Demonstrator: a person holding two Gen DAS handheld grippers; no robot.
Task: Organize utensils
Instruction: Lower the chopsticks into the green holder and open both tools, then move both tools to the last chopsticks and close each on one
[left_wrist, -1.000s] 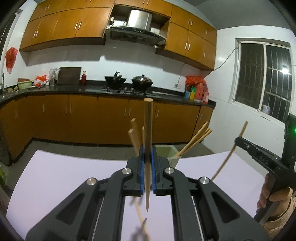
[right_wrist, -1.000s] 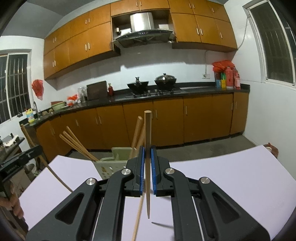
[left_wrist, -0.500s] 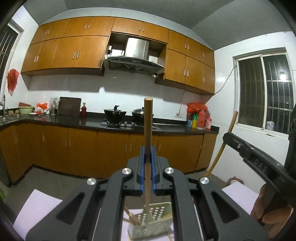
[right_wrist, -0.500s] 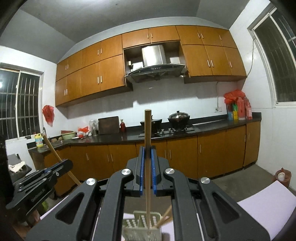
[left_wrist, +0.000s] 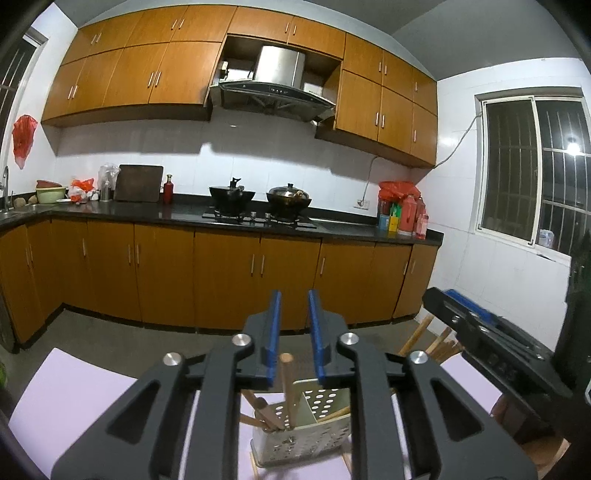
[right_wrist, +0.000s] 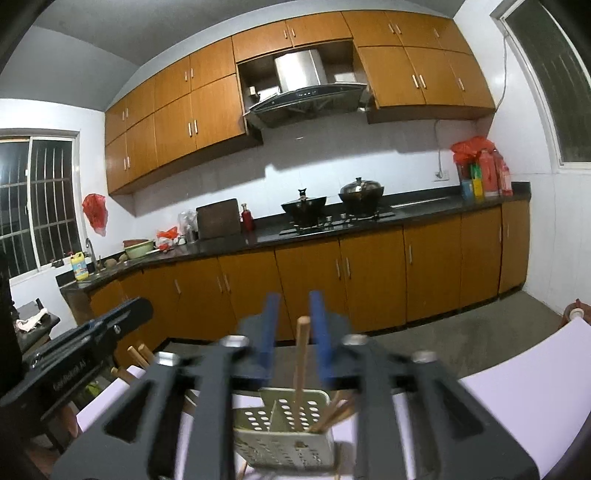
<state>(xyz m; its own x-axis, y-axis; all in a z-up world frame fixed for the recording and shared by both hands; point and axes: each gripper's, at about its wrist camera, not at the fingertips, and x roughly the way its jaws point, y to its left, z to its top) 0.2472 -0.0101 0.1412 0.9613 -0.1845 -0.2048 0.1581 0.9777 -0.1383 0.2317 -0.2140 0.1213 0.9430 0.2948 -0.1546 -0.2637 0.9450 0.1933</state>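
Perforated pale green holder (left_wrist: 306, 439): standing upright on the pale worktop (left_wrist: 92, 398), divided into compartments. Wooden chopsticks (left_wrist: 286, 384): standing and leaning inside the holder, ends up; one chopstick (right_wrist: 301, 358) is standing nearly upright, others tilting sideways.

Orange cabinets (left_wrist: 229, 273), white walls (left_wrist: 258, 155), barred window (left_wrist: 535, 177).

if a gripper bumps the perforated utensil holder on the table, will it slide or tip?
Probably tips or skids easily. The holder looks like thin perforated plastic, so likely light. It is tall and narrow, and chopsticks stand well above its rim, raising the load. The table looks smooth, so little grip. Both pairs of jaws are opening, clear of the sticks.
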